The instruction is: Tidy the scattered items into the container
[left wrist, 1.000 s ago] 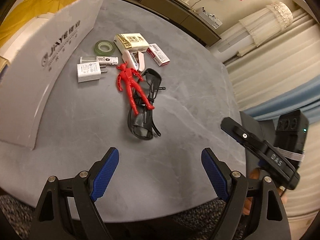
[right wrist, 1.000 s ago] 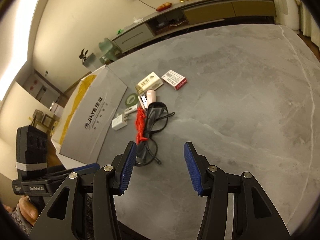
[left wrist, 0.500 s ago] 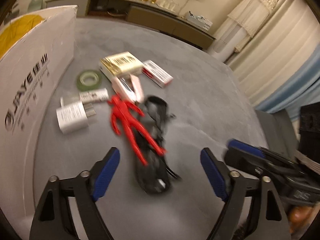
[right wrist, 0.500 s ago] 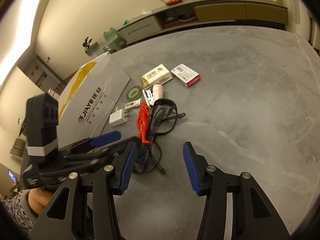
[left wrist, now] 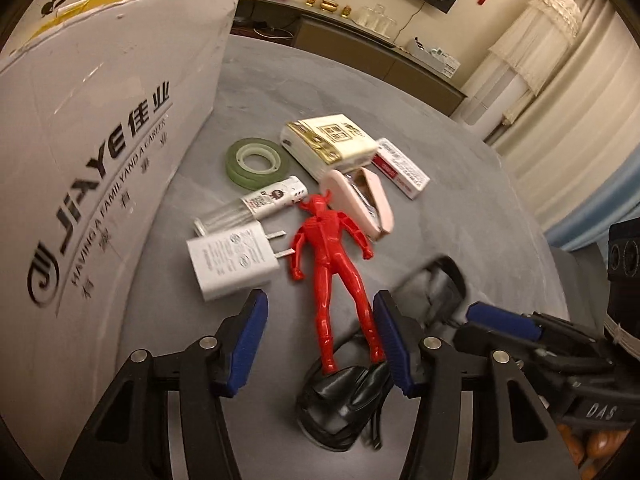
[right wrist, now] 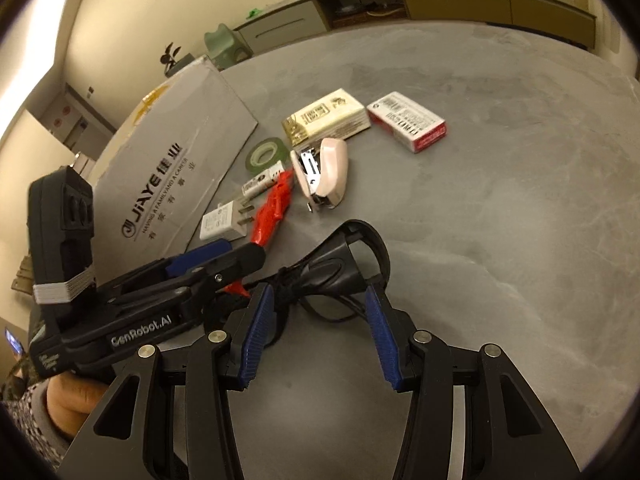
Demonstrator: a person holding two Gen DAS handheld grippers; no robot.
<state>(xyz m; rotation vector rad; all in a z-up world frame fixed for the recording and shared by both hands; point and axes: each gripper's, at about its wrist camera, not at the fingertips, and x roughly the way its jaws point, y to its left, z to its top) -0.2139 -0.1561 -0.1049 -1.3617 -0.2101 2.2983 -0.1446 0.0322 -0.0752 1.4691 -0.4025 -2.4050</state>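
Red plastic figure point(left wrist: 334, 264) lies flat on the grey table point(right wrist: 500, 240), legs pointing back between the spread, empty fingers of the left gripper point(left wrist: 320, 336), long axis running straight away from it. Its feet rest on black glasses point(right wrist: 340, 268), which sit between the right gripper point(right wrist: 320, 328)'s open fingers. Box point(left wrist: 100, 152) stands just left. Compared with a second ago, both grippers have pushed in much closer.

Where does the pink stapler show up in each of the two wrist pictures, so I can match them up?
Left wrist view: the pink stapler lies just right of centre, beside the red figure's head.
Right wrist view: the pink stapler lies centre, upper half, right of the red figure.
Shared landmark: the cream and gold packet, directly beyond the stapler in both.
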